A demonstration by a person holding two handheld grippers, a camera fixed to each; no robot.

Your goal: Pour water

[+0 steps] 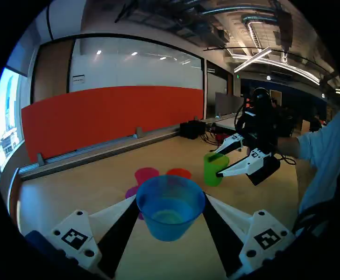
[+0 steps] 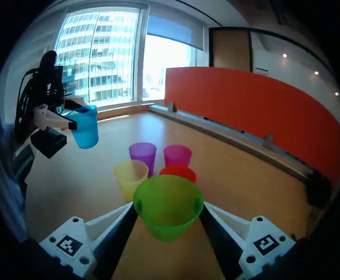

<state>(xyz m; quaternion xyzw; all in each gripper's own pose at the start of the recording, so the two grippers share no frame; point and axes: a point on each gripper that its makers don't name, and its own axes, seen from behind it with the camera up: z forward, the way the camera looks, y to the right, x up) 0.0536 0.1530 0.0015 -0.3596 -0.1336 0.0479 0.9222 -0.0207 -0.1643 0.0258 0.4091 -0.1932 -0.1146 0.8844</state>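
My left gripper (image 1: pixel 170 212) is shut on a blue cup (image 1: pixel 170 212), held upright above the table with a little liquid at its bottom. The same blue cup (image 2: pixel 84 126) and left gripper (image 2: pixel 69 122) appear at the left of the right gripper view. My right gripper (image 2: pixel 168 210) is shut on a green cup (image 2: pixel 168 211), also upright and raised. In the left gripper view the green cup (image 1: pixel 214 168) and right gripper (image 1: pixel 220 164) are at the right, beyond the blue cup. The two cups are apart.
On the wooden table (image 2: pixel 90 182) stand a yellow cup (image 2: pixel 131 178), a purple cup (image 2: pixel 142 156), a magenta cup (image 2: pixel 177 155) and a red cup (image 2: pixel 178 172), clustered under the green cup. An orange partition (image 2: pixel 258 112) runs along the far edge. A person's sleeve (image 1: pixel 326 154) is at the right.
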